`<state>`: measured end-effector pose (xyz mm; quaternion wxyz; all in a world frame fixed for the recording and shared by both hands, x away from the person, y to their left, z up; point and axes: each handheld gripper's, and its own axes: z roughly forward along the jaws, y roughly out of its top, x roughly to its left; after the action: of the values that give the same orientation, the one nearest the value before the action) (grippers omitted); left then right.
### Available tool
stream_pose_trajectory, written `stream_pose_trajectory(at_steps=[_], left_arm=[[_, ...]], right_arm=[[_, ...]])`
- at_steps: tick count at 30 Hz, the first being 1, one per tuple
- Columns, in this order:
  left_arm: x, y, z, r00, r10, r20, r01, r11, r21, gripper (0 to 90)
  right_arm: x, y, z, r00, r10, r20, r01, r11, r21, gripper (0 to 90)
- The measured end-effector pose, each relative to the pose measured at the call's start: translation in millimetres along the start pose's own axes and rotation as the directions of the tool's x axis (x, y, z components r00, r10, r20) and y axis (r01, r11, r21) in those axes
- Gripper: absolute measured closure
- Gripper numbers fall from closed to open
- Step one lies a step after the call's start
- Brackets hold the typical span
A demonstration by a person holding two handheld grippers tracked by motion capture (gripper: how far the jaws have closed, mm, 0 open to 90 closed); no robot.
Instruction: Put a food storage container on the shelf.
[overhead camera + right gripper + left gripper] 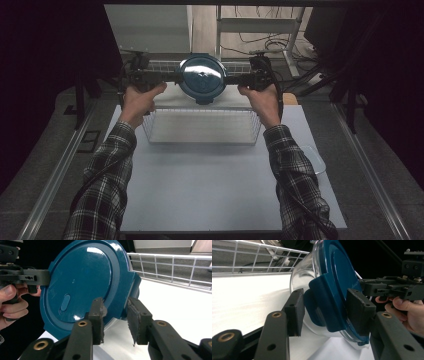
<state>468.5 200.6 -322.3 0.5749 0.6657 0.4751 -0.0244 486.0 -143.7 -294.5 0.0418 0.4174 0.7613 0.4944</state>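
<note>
A round clear-walled container with a dark blue clip-on plastic lid (202, 77) is held up between the two grippers, above the far edge of a white wire basket (200, 127) on the pale grey table (210, 190). The container is tipped on its side: the lid face is turned back toward the person and slightly upward, and the axis through lid and base runs away from the person, with the clear body behind the lid.

In the left gripper view, a blue side flap of the lid and the lid's rim lie between the two black jaws of the left gripper (325, 311). The jaws stand partly open. The right-hand pad lies against the lid face; whether the left-hand pad presses on the flap cannot be told.

In the right gripper view, the opposite blue flap sits in the gap of the right gripper (115, 320). These jaws are also partly open; the flap lies beyond the pad tips, and a firm grip cannot be confirmed.

In the high view, both forearms in checked sleeves are stretched forward. The left hand (140, 100) and right hand (262, 102) are raised to the same height, and the grippers point inward at each other, roughly level, with the lid between their tips.
</note>
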Motion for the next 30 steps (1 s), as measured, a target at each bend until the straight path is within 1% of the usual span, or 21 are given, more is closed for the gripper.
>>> stream_pose_trajectory(at_steps=[4,5,6,7,8,9,10,11,12,13,14,15,16,17,18,20,23,26,27,29,30], left_arm=[[2.5,5.3,6.2,0.9996,-0.017,-0.022,0.017,0.9998,0.006,46.6],[3.7,5.9,7.2,0.9991,-0.004,-0.041,0.005,0.9999,0.009,45.8],[2.7,6.0,7.6,0.9925,0.037,-0.116,-0.035,0.9991,0.023,45.3],[3.2,5.5,7.7,0.9896,0.055,-0.133,-0.053,0.9984,0.017,49.3],[4.2,5.8,8.1,0.9899,0.049,-0.133,-0.048,0.9988,0.009,50.6],[3.9,5.8,8.3,0.9893,0.058,-0.133,-0.057,0.9983,0.012,50.7],[2.6,5.6,8.3,0.9870,0.069,-0.145,-0.068,0.9976,0.011,50.8],[1.2,5.5,8.6,0.9840,0.082,-0.158,-0.082,0.9966,0.006,51.4],[-0.4,5.8,8.5,0.9801,0.097,-0.173,-0.097,0.9953,0.009,51.5],[-3.6,5.7,8.2,0.9716,0.122,-0.203,-0.123,0.9924,0.008,51.6],[-7.2,5.4,7.4,0.9596,0.155,-0.235,-0.158,0.9874,0.007,51.3],[-9.7,5.0,6.2,0.9508,0.176,-0.255,-0.181,0.9835,0.005,51.3],[-11.7,4.6,4.6,0.9439,0.189,-0.271,-0.196,0.9807,0.001,50.8],[-13.5,4.1,2.5,0.9387,0.200,-0.281,-0.210,0.9776,-0.007,48.7],[-15.0,3.3,0.3,0.9360,0.210,-0.282,-0.223,0.9747,-0.014,45.8],[-18.6,0.1,-3.0,0.9342,0.227,-0.275,-0.243,0.9697,-0.026,40.2],[-25.5,-7.9,-7.9,0.9193,0.280,-0.277,-0.296,0.9549,-0.019,31.4],[-31.2,-17.6,-10.9,0.9024,0.326,-0.282,-0.341,0.9400,-0.006,22.2],[-32.6,-20.8,-11.5,0.8984,0.338,-0.281,-0.351,0.9365,0.005,19.7],[-35.3,-27.6,-12.5,0.8888,0.359,-0.285,-0.369,0.9294,0.020,18.7],[-36.2,-30.7,-12.7,0.8876,0.364,-0.283,-0.372,0.9278,0.025,17.8]], right_arm=[[1.8,3.2,1.9,0.9992,-0.022,0.035,0.022,1.000,0.006,69.3],[1.9,3.7,2.6,0.9989,-0.024,0.041,0.024,1.000,0.003,69.3],[1.2,4.2,2.8,0.9992,-0.016,0.037,0.016,1.000,-0.001,69.6],[-0.3,4.6,2.6,0.9999,0.002,0.011,-0.002,1.000,-0.015,71.1],[-0.7,5.2,2.9,1.0000,0.008,0.006,-0.008,1.000,-0.013,71.1],[0.0,5.8,3.8,0.9987,-0.014,0.050,0.014,1.000,0.001,71.1],[0.6,5.1,5.9,0.9957,-0.035,0.086,0.033,0.999,0.014,72.0],[-0.5,3.9,7.0,0.9954,-0.033,0.089,0.032,0.999,0.014,72.1],[-2.6,2.6,7.4,0.9969,-0.017,0.076,0.017,1.000,0.004,72.0],[-4.2,1.4,7.5,0.9977,-0.007,0.067,0.007,1.000,-0.002,71.4],[-4.9,0.4,7.3,0.9981,-0.004,0.061,0.005,1.000,-0.006,70.1],[-4.6,-0.6,6.8,0.9982,-0.011,0.058,0.011,1.000,-0.011,68.3],[-3.8,-1.4,5.9,0.9983,-0.020,0.055,0.021,1.000,-0.016,66.7],[-2.7,-2.1,4.7,0.9983,-0.030,0.050,0.032,0.999,-0.021,65.5],[-1.5,-2.7,3.2,0.9980,-0.041,0.048,0.042,0.999,-0.025,63.8],[1.7,-4.3,0.4,0.9971,-0.064,0.042,0.065,0.997,-0.030,60.1],[6.6,-8.9,-2.8,0.9923,-0.108,0.059,0.111,0.993,-0.033,54.5],[11.5,-16.4,-4.8,0.9840,-0.163,0.073,0.165,0.986,-0.027,47.7],[12.5,-19.2,-5.5,0.9811,-0.177,0.079,0.179,0.983,-0.025,45.3],[13.5,-25.2,-6.5,0.9775,-0.194,0.083,0.197,0.980,-0.027,41.9],[13.5,-28.0,-6.6,0.9770,-0.197,0.082,0.200,0.979,-0.028,39.5]])
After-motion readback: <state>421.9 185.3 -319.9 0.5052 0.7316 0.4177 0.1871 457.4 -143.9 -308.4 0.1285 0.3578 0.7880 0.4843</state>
